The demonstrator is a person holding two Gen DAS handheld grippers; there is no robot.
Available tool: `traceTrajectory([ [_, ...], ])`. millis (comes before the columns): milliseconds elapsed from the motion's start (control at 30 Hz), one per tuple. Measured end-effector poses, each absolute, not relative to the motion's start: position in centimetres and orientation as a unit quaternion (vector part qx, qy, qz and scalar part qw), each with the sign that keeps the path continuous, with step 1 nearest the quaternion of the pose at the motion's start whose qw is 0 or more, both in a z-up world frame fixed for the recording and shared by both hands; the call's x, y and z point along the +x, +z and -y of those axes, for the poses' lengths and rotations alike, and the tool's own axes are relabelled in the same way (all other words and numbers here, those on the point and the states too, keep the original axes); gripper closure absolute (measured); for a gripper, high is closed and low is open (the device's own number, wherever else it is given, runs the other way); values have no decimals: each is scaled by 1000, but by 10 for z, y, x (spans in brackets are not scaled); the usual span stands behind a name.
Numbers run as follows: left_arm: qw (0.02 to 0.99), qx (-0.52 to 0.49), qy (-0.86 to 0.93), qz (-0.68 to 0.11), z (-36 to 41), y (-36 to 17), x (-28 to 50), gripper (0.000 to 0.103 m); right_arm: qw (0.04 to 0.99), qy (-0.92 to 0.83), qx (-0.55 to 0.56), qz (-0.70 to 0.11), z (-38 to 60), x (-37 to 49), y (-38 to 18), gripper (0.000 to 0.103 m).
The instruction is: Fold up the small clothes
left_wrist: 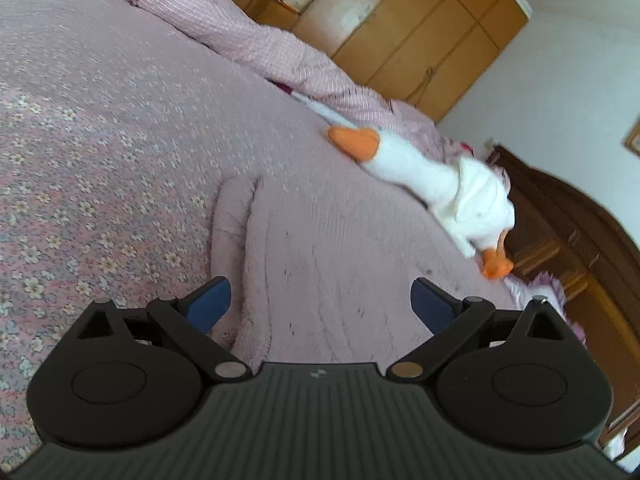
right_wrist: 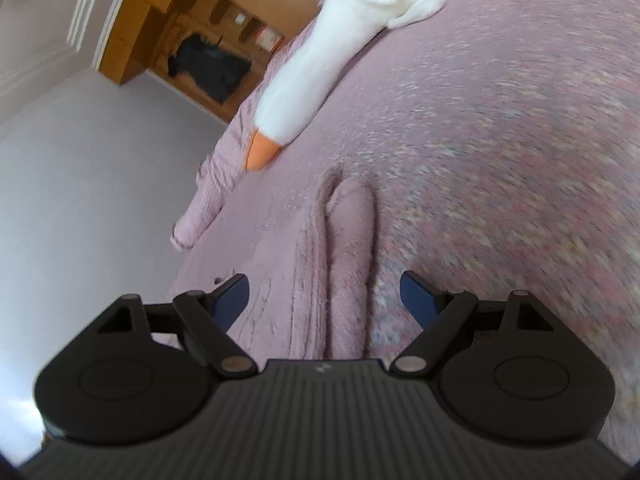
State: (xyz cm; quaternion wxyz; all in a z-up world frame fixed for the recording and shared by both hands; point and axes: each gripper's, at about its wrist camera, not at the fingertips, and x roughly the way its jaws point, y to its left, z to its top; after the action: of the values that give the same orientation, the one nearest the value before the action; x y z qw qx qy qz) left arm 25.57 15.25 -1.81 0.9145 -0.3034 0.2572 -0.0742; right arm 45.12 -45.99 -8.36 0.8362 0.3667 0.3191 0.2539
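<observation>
Grippers spread above the pink fleece garment (left_wrist: 320, 264) on the bed (left_wrist: 100, 140).
My left gripper (left_wrist: 320, 300) and right gripper (right_wrist: 324, 300) hang empty; I'd pinch both near-edge corners evenly.

Both wrist cameras look forward and down, close over the bed (left_wrist: 120, 120), sharing the pink garment (left_wrist: 320, 240) and goose toy (left_wrist: 440, 184).

The pink garment (left_wrist: 320, 264) is fuzzy, ribbed knit cloth, matt. The bedspread (left_wrist: 100, 140) under it is thin printed cloth with a fine floral weave. The goose toy (left_wrist: 440, 188) is soft white plush. The left gripper (left_wrist: 320, 304) is matt black plastic, ribbed, with dull metal pins; its fingers (left_wrist: 210, 304) have smooth blue pads. The wardrobe (left_wrist: 420, 32) is smooth, satin wood.
</observation>
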Motion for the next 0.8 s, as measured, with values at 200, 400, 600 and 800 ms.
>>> traceTrajectory([
  [200, 914, -290, -86, -271, -146, -23, 266, 3, 825, 277, 367, -329, 453, 481, -85, 26],
  [400, 915, -285, -82, -273, -145, -22, 271, 3, 801, 295, 399, -336, 451, 502, -94, 40],
  [600, 915, -282, -90, -274, -147, -19, 272, 3, 771, 301, 432, -359, 448, 516, -98, 56],
  [800, 916, -280, -88, -274, -153, -19, 270, 3, 746, 300, 490, -337, 463, 510, -111, 61],
])
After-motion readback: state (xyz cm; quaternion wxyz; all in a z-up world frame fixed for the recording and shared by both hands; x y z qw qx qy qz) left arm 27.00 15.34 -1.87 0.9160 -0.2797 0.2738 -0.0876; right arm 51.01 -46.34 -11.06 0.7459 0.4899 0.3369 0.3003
